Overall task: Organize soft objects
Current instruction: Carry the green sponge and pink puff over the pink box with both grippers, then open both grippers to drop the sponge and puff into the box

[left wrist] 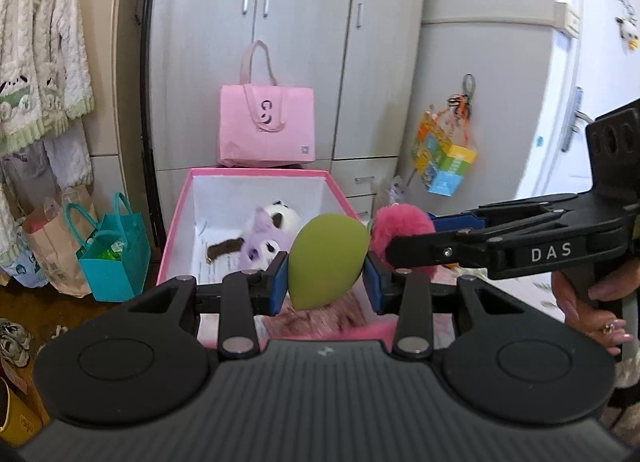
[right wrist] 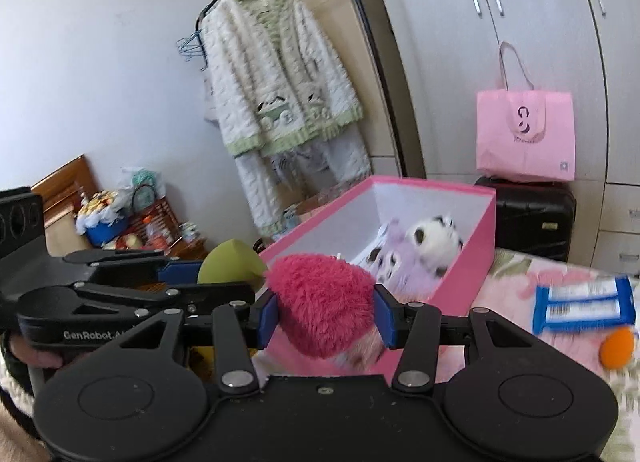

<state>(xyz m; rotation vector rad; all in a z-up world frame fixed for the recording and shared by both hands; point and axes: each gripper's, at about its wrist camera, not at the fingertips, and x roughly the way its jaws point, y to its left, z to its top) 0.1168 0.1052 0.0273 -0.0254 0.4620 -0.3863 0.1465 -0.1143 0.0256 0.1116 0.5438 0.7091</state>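
My left gripper (left wrist: 326, 286) is shut on a green egg-shaped soft object (left wrist: 326, 258), held above the near edge of a pink box (left wrist: 256, 173). My right gripper (right wrist: 325, 320) is shut on a fluffy red-pink plush (right wrist: 324, 302), held by the box's near corner (right wrist: 476, 262). Inside the box lie a panda plush (left wrist: 282, 213) and a purple plush (left wrist: 262, 246); both also show in the right wrist view (right wrist: 434, 238). The right gripper with its plush (left wrist: 402, 227) reaches in from the right in the left wrist view. The green object (right wrist: 230, 264) shows in the right wrist view.
A pink tote bag (left wrist: 266, 125) stands on a black suitcase (right wrist: 528, 217) behind the box, against grey wardrobes. A teal bag (left wrist: 114, 258) and paper bag sit on the floor left. A blue-white packet (right wrist: 584, 304) and an orange object (right wrist: 618, 348) lie on the floral bedding. A fluffy jacket (right wrist: 276, 89) hangs left.
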